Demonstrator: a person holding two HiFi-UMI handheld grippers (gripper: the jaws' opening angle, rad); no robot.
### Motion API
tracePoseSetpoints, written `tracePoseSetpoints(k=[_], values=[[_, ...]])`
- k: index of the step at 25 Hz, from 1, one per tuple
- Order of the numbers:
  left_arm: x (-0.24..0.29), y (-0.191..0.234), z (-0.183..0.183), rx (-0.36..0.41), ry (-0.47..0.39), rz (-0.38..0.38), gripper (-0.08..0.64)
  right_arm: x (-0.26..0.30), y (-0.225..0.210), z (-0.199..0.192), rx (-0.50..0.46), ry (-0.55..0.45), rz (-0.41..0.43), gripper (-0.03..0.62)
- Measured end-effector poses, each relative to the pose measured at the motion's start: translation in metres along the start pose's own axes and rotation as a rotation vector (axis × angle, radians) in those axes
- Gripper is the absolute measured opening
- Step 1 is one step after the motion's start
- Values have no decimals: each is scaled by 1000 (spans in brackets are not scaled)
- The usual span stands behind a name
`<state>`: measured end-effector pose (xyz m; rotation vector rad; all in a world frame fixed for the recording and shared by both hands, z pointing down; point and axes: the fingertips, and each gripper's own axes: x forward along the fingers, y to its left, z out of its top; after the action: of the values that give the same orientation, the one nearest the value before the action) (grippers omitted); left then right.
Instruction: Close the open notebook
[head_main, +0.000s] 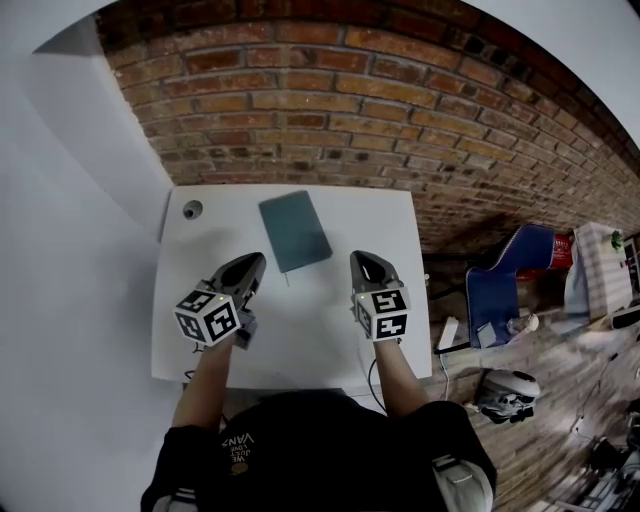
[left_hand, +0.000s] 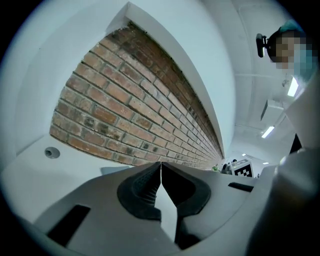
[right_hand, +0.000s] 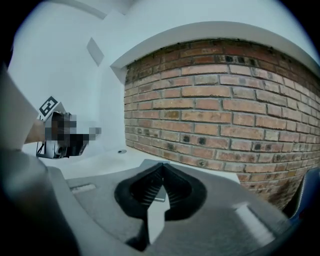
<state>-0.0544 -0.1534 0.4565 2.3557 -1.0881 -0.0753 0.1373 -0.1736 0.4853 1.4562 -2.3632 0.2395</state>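
Observation:
A teal notebook (head_main: 295, 230) lies shut and flat on the far middle of the white table (head_main: 330, 330). My left gripper (head_main: 250, 262) hovers over the table just short of the notebook's near left corner, jaws shut with nothing between them. My right gripper (head_main: 362, 260) hangs to the right of the notebook's near end, also shut and empty. In the left gripper view the left gripper (left_hand: 161, 165) has its tips meeting, and a strip of the notebook (left_hand: 114, 169) shows beyond. In the right gripper view the right gripper (right_hand: 161, 166) is closed, with the notebook (right_hand: 147, 162) just behind its tips.
A round grey grommet (head_main: 192, 210) sits in the table's far left corner. A brick wall (head_main: 400, 100) runs behind the table and a white wall stands to its left. A blue chair (head_main: 510, 280) and clutter are on the floor to the right.

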Motion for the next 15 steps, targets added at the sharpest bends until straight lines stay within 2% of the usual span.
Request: tracePoseSetpoints(k=[4, 15], values=[[-26, -3, 2, 49, -29, 18, 9, -12, 18, 14, -7, -37, 5, -2], [-89, -14, 3, 111, -87, 47, 9, -48, 62, 28, -21, -98, 6, -3]])
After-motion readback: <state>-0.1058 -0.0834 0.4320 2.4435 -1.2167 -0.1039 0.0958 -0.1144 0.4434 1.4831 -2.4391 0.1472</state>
